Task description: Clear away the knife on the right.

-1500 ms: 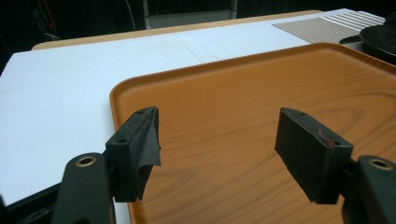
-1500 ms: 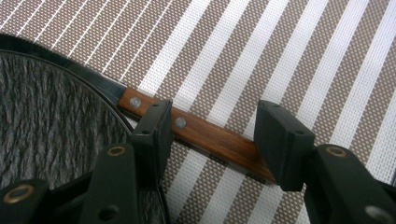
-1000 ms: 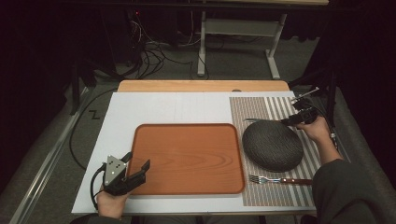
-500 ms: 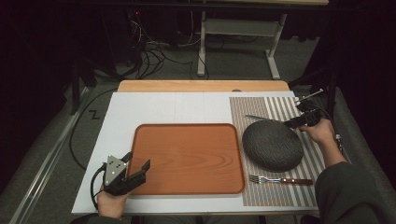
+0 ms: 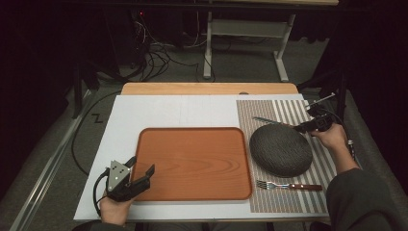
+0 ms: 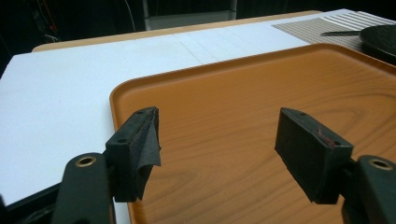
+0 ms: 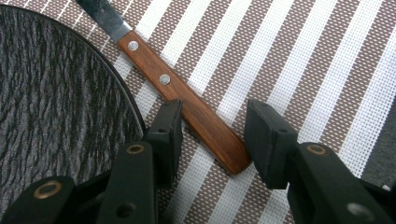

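While the rectangular orange-brown wooden tray (image 5: 192, 163) with rounded corners lies flat at the middle of the white table top (image 5: 159, 113), nothing is seen inside it, and its raised rim is bare all round. Just to the right of the tray, a striped brown-and-white woven placemat (image 5: 281, 108) is spread, and on it a round dark grey textured plate (image 5: 281, 150) is set, with nothing lying on its surface. On the placemat beyond the plate, a knife with a steel blade and a riveted brown wooden handle (image 7: 187, 105) is laid flat, its long axis running roughly across the table, with the blade pointing toward the tray side and the handle end toward the mat's right edge. On the near side of the plate, a fork with a brown wooden handle (image 5: 288, 186) is laid, its tines turned toward the tray. The right gripper (image 7: 212, 128) is held low over the knife, its jaws parted and set on either side of the handle's end, without pressing on it. The left gripper (image 5: 137, 175) is held at the tray's near left corner, its jaws spread wide over the tray floor with nothing between them.
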Demonstrator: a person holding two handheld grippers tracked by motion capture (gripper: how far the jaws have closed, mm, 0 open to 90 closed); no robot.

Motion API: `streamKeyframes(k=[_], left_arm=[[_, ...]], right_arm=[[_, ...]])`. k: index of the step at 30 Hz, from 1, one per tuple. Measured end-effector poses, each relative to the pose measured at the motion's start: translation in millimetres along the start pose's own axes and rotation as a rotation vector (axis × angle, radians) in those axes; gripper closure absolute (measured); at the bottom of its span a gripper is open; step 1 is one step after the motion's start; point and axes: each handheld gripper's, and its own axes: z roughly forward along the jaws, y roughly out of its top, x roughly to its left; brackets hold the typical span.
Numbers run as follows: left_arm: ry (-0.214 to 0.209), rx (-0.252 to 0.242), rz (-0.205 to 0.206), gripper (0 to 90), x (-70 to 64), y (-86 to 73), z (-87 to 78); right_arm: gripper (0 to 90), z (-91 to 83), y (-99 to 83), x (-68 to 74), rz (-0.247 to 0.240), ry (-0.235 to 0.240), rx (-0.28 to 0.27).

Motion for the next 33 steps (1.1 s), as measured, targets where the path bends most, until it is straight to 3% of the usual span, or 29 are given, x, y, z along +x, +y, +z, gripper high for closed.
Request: streamKeyframes(k=[12,23,33], left_arm=[[0.001,-0.001,0.003,30.5,-0.4,0.4,0.4],[-0.002,-0.003,0.002,30.5,-1.2,0.4,0.4],[-0.002,-0.004,0.002,30.5,-0.5,0.4,0.0]], right_arm=[[68.7,-0.9,-6.9,0.4,-0.002,-0.055,-0.009],[60.4,5.9,5.0,12.0,-0.009,-0.095,-0.010],[63.2,14.0,15.3,17.8,0.012,-0.098,-0.040]])
